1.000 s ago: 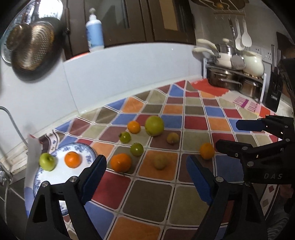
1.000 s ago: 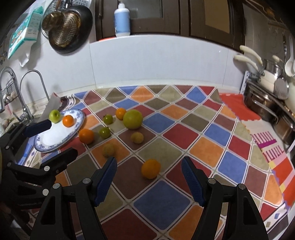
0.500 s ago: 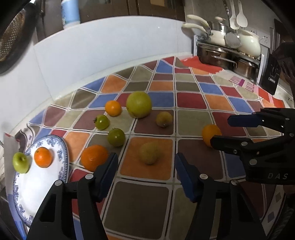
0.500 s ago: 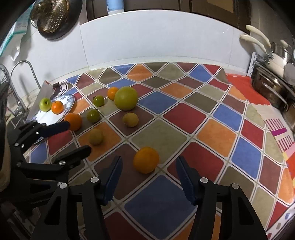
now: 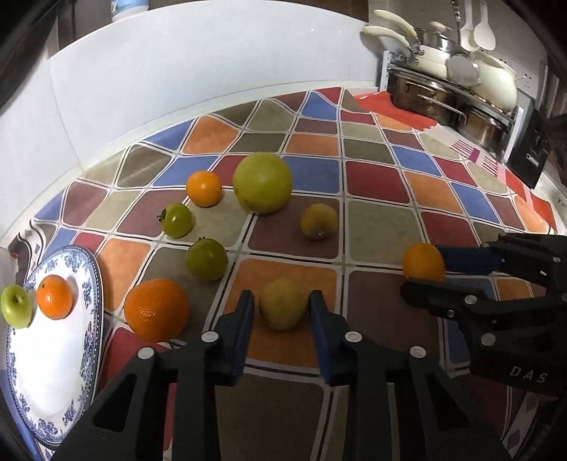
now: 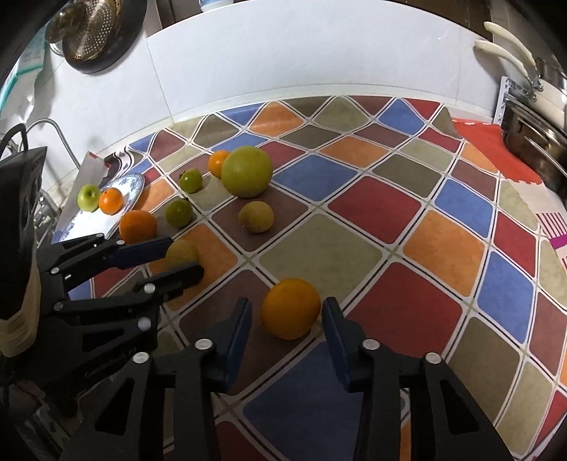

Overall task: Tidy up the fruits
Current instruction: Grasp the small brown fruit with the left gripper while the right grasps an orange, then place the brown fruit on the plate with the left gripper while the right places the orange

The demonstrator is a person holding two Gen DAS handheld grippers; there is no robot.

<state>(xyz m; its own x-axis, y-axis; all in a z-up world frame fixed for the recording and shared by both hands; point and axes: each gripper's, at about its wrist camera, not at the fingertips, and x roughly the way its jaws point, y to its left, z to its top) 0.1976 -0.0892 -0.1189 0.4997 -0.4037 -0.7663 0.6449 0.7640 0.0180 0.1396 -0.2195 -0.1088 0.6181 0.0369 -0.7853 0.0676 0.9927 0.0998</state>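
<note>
Fruits lie loose on a checkered cloth. My left gripper [image 5: 281,301] is shut on a small yellow-brown fruit [image 5: 282,308], its blue pads against both sides. My right gripper [image 6: 287,308] has an orange [image 6: 290,308] between its jaws, which are closing with thin gaps still showing. A blue-patterned plate [image 5: 53,372] at the left holds a green apple [image 5: 16,306] and a small orange [image 5: 55,298]. Beside the plate lies a big orange [image 5: 156,310]. Further back lie two green fruits [image 5: 206,259], another orange [image 5: 203,188], a large green fruit [image 5: 262,182] and a yellow fruit [image 5: 319,221].
A rack of steel pots [image 5: 443,99] stands at the back right on the counter. A white backsplash [image 5: 212,64] runs along the far edge. A faucet [image 6: 53,127] and sink lie left of the plate, and a colander [image 6: 92,32] hangs above.
Both grippers have come down and forward over their fruits. The left jaws narrowed onto the yellow-brown fruit and the right jaws narrowed around the orange.
</note>
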